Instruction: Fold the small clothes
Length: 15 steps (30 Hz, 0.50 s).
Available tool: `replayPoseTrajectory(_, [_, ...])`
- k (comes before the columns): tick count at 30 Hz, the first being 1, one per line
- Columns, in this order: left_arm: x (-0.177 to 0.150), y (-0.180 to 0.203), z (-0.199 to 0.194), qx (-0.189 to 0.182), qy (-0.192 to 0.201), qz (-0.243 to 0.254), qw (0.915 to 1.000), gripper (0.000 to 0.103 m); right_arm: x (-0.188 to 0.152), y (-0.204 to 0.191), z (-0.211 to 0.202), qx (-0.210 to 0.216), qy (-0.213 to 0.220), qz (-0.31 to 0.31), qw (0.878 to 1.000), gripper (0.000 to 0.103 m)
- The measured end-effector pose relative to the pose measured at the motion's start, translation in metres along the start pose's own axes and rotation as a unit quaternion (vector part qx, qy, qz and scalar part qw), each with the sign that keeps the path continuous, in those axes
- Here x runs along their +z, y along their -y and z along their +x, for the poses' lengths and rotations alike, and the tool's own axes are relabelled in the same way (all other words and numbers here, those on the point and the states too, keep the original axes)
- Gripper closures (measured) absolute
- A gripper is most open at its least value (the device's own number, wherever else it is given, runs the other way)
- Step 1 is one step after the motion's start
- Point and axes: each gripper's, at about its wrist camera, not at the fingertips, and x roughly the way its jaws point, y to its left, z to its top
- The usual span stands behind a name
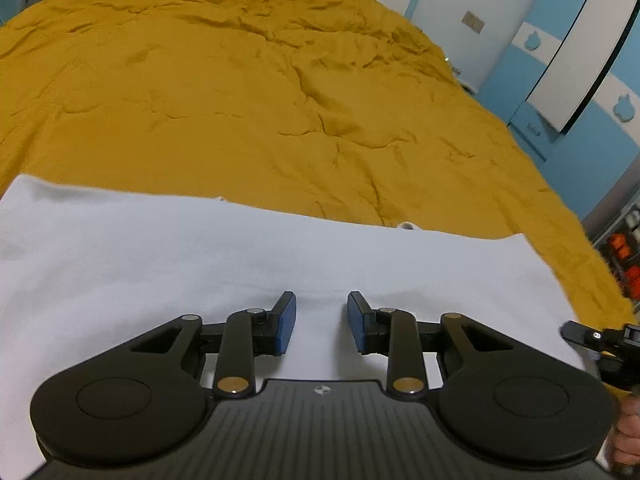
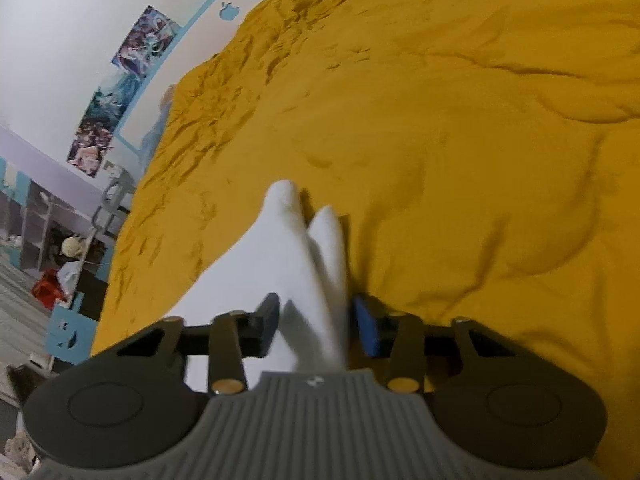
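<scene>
A white garment point(image 1: 200, 264) lies spread flat across the near part of the yellow bed cover. My left gripper point(image 1: 321, 300) hovers low over it, blue pads apart, with only flat cloth showing in the gap. In the right wrist view a raised fold of the white garment point(image 2: 304, 248) runs between the fingers of my right gripper point(image 2: 316, 304). It fills the gap from pad to pad, and its far end stands up in two soft points. Part of the right gripper shows at the right edge of the left wrist view, at the garment's right side.
The crumpled yellow cover point(image 1: 248, 92) stretches far beyond the garment. A blue and white wall with apple shapes point(image 1: 536, 40) stands to the right. Posters point(image 2: 132, 80) and shelves with clutter point(image 2: 60, 256) lie off the bed's left side. A hand point(image 1: 628, 432) shows at the lower right.
</scene>
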Motion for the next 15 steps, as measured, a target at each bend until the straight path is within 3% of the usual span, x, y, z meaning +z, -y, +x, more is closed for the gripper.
replayPoseTrajectory(6, [0.011, 0.01, 0.017, 0.03, 0.009, 0.022, 0.9993, 0.068, 0.003, -0.008, 0.008, 0.009, 0.003, -0.006, 1.0, 0.097])
replayPoseTrajectory(10, [0.016, 0.014, 0.018, 0.037, 0.014, 0.016, 0.9991, 0.068, 0.003, -0.017, 0.004, 0.013, 0.016, -0.014, 1.0, 0.1])
replayPoseTrajectory(15, [0.013, 0.007, -0.021, 0.012, 0.034, -0.005, 0.9993, 0.068, 0.002, -0.048, -0.011, 0.017, 0.037, -0.024, 0.999, 0.1])
